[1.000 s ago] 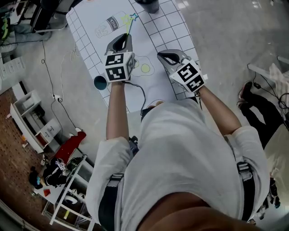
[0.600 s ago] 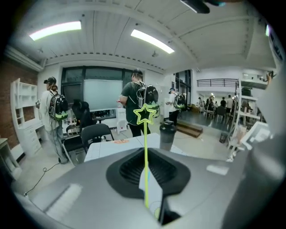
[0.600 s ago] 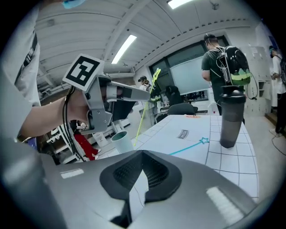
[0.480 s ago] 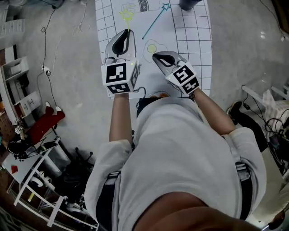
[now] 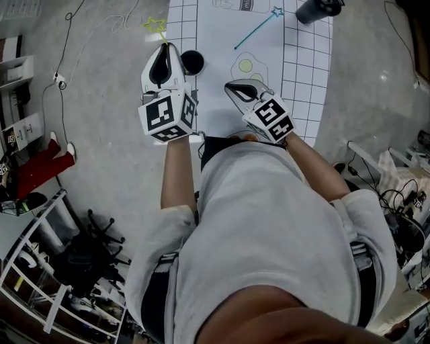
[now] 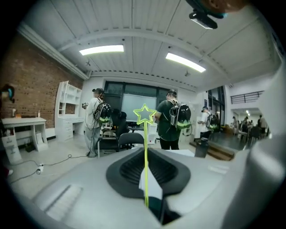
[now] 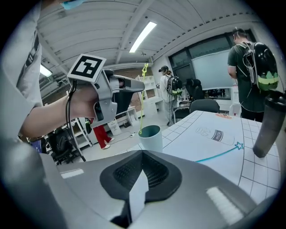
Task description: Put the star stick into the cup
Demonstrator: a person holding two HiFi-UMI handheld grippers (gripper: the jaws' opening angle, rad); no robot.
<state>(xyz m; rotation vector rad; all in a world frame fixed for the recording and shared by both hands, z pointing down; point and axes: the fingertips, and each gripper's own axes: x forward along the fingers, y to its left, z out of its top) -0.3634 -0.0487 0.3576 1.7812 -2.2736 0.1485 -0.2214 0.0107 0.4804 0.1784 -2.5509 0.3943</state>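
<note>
While looking at the yellow star stick [image 6: 145, 156]: clamped between the jaws of the left tool [image 5: 163, 48], upright, star end on top. Lower end down at the mouth of the cup [image 7: 150, 136], close to its left rim in the right gripper view; cannot tell whether inside or only just above. Cup upright on the desk [image 5: 306, 84], near the left edge, just beside the left tool in the head view. Left tool raised above that edge, pads squeezed on the thin stick and almost together. Right tool [image 5: 236, 84] over the near part of the desk, well apart from the cup, jaws drawn together with nothing between them. Further out, on the white surface with grid lines: a blue star stick [image 5: 255, 30], lying flat and aslant, between the printed drawings of an egg [image 5: 246, 66] and a milk carton [image 7: 219, 135]. Dark bottle [image 5: 319, 8] standing at the far end, near the blue star. Around the desk, grey floor [image 5: 94, 80] with cables. Behind, in the left gripper view, white shelves [image 6: 67, 107] and several persons with backpacks [image 6: 170, 123], standing.
</note>
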